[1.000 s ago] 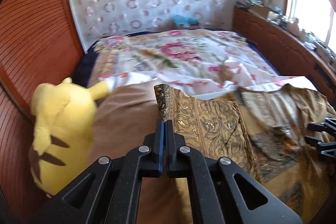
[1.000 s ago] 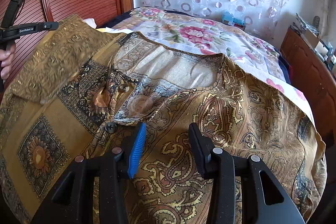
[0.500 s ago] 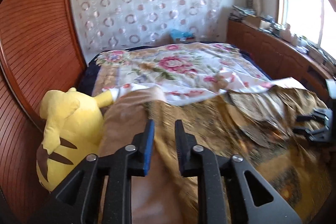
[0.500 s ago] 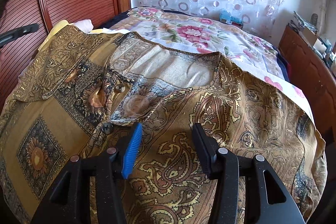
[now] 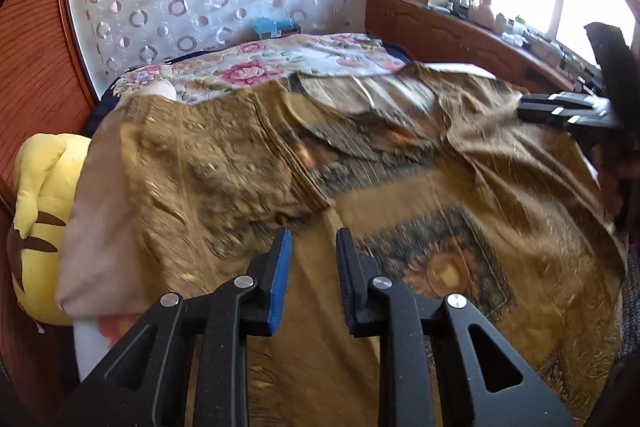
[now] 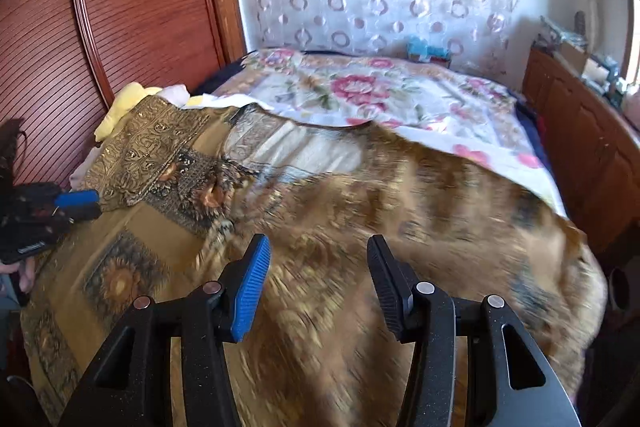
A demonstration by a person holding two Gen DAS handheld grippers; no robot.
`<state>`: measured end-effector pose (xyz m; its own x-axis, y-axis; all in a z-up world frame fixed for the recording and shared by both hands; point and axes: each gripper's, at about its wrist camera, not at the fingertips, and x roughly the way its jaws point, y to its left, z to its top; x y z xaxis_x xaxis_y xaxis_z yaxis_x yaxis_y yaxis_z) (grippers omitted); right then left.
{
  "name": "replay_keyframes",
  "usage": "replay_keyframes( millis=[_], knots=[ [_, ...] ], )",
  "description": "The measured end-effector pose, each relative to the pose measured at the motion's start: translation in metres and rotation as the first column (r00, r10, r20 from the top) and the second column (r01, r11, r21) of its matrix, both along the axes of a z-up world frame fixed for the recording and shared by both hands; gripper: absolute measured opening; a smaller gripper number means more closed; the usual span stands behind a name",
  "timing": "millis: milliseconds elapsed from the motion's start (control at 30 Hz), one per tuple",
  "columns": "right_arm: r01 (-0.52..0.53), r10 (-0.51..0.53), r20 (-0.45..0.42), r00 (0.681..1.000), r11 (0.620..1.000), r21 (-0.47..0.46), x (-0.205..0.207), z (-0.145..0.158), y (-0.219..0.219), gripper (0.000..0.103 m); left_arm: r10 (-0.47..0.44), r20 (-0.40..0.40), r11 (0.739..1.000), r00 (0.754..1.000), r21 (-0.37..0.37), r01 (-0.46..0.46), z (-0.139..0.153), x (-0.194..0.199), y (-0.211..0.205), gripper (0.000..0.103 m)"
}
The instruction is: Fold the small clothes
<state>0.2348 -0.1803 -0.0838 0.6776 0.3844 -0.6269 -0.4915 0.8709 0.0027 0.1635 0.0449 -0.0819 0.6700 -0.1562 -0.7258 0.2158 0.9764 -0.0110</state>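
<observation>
A gold and brown patterned garment (image 5: 400,187) lies spread on the bed; it also fills the near half of the right wrist view (image 6: 320,227). Its left sleeve (image 5: 208,163) is folded in over the body. My left gripper (image 5: 312,247) is open and empty, just above the cloth near the sleeve's lower edge; it also shows at the left of the right wrist view (image 6: 76,205). My right gripper (image 6: 318,259) is open and empty over the garment's right half; its side shows in the left wrist view (image 5: 568,111).
A yellow plush toy (image 5: 36,211) lies at the bed's left edge against a red-brown slatted headboard (image 6: 120,7). A floral bedsheet (image 6: 380,91) covers the far bed. A wooden cabinet (image 5: 460,43) with clutter runs along the right under a window.
My left gripper opened and let go of the sleeve, which now lies folded over the garment, then drew back and right. My right gripper stayed open, widened, and shifted slightly.
</observation>
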Motion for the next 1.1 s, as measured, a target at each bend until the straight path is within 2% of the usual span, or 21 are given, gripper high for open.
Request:
replay_keyframes(
  millis=[133,333,600,767,900,1100],
  knots=[
    [0.055,-0.055,0.001,0.998,0.998,0.013,-0.021,0.003,-0.036,0.052,-0.001,-0.029,1.000,1.000,-0.025,0.000,-0.010,-0.003,-0.006,0.024],
    [0.177,-0.178,0.023,0.984,0.984,0.031,-0.045,0.004,-0.091,0.054,-0.012,-0.037,1.000,0.999,-0.002,0.012,-0.015,-0.005,-0.016,0.024],
    [0.304,-0.303,-0.035,0.953,0.950,0.074,-0.052,-0.014,-0.153,0.054,-0.031,-0.057,1.000,0.998,-0.005,0.031,-0.014,-0.008,-0.020,0.031],
    [0.364,-0.361,-0.054,0.931,0.928,0.071,-0.059,-0.021,-0.174,0.054,-0.041,-0.058,0.999,0.997,-0.010,0.041,-0.015,-0.007,-0.022,0.032],
    [0.401,-0.393,-0.104,0.914,0.913,0.075,-0.050,-0.024,-0.181,0.054,-0.059,-0.056,0.998,0.997,0.002,0.059,-0.016,-0.007,-0.024,0.033],
    [0.407,-0.388,-0.167,0.907,0.908,0.101,-0.043,-0.023,-0.188,0.054,-0.065,-0.056,0.998,0.996,0.001,0.065,-0.016,-0.007,-0.024,0.033]
  ],
)
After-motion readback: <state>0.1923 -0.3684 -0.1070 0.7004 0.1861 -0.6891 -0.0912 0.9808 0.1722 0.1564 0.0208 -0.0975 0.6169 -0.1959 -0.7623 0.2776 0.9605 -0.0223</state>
